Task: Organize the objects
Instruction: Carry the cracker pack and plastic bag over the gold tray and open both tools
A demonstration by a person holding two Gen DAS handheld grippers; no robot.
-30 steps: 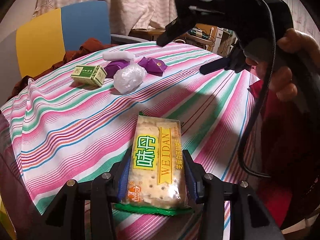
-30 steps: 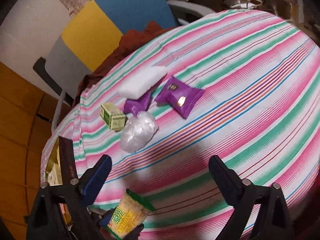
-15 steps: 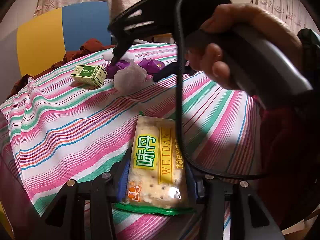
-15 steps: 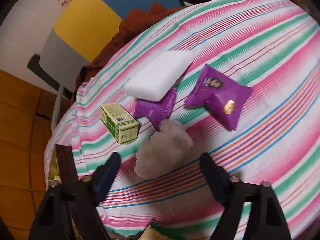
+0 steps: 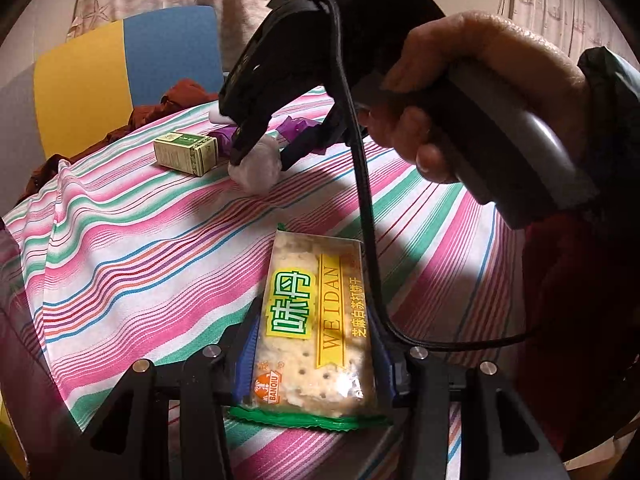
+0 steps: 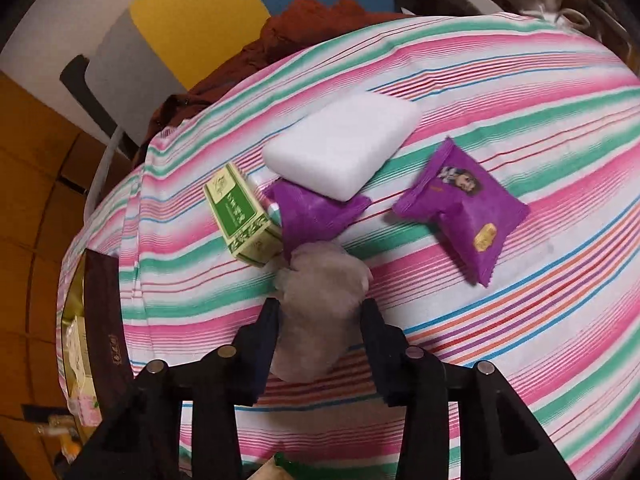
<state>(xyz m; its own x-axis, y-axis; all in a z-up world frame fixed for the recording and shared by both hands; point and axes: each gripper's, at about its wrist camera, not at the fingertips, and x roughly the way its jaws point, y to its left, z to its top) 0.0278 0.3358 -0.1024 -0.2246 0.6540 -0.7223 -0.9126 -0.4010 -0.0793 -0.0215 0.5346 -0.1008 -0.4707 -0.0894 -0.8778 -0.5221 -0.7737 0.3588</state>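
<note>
A cracker packet (image 5: 312, 280) with yellow and green print sits between the fingers of my left gripper (image 5: 316, 332), which is shut on it just above the striped tablecloth (image 5: 120, 248). A crumpled white plastic bag (image 6: 324, 280) lies further back on the table, also seen as the bag (image 5: 256, 168) in the left wrist view. My right gripper (image 6: 320, 312) is shut on it, one finger pressing each side. A person's hand (image 5: 460, 92) holds that right gripper (image 5: 260, 160) from above.
A green box (image 6: 240, 216) touches the bag's left side. Behind lie two purple packets (image 6: 460, 212) (image 6: 316, 212) and a white block (image 6: 344, 144) resting on one of them. A yellow and blue chair (image 5: 120, 72) with brown cloth (image 6: 304, 16) stands past the table. A dark box (image 6: 108, 312) sits off the left edge.
My right gripper came down and forward to the plastic bag, and its fingers narrowed from wide open until they touch the bag. The left gripper kept hold of the cracker packet and barely moved.
</note>
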